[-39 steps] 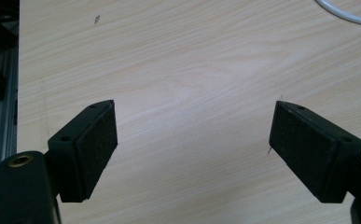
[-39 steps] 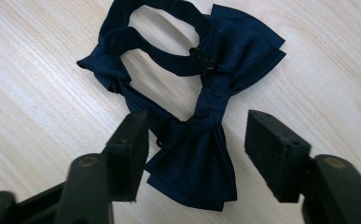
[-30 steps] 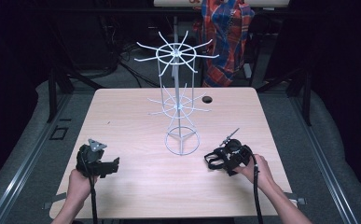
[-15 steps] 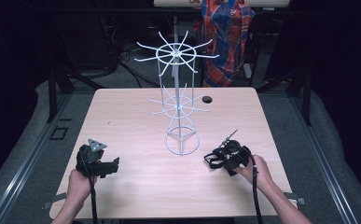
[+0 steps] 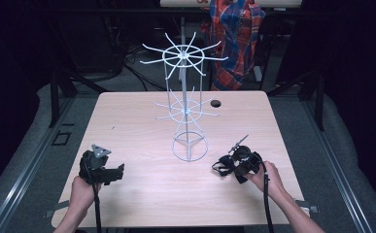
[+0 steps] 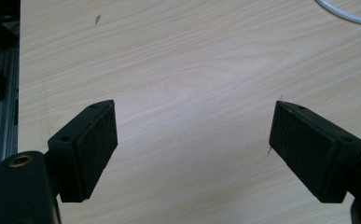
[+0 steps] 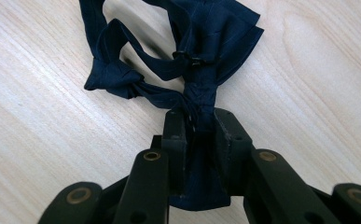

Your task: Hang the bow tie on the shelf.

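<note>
While the right claw (image 7: 194, 128) pinches the dark blue bow tie (image 7: 187, 51), its jaws have just been closing, and the cloth sits squeezed between the pads. The bow tie lies on the wooden table (image 5: 142, 121), right in front of that claw, with its loops and strap spread out past the tips. In the high view the right claw (image 5: 234, 165) rests low by the person's right hand (image 5: 268, 180).

I think the job is to hang the bow tie on the white wire rack (image 5: 188, 104). To do it well, lift straight up first so the strap does not drag. Keep the squeeze firm, because soft cloth can slip out. Then find a loop and slide it over one thin arm of the rack.

The rack stands just beyond the claw and to its left. Its many thin arms stick out all around, and the cloth could snag on the wrong one. A small dark hole (image 5: 216, 103) in the table sits farther off, behind the rack.

The left claw (image 6: 192, 140) is wide open over bare wood and grips nothing. It is well apart from the bow tie.
</note>
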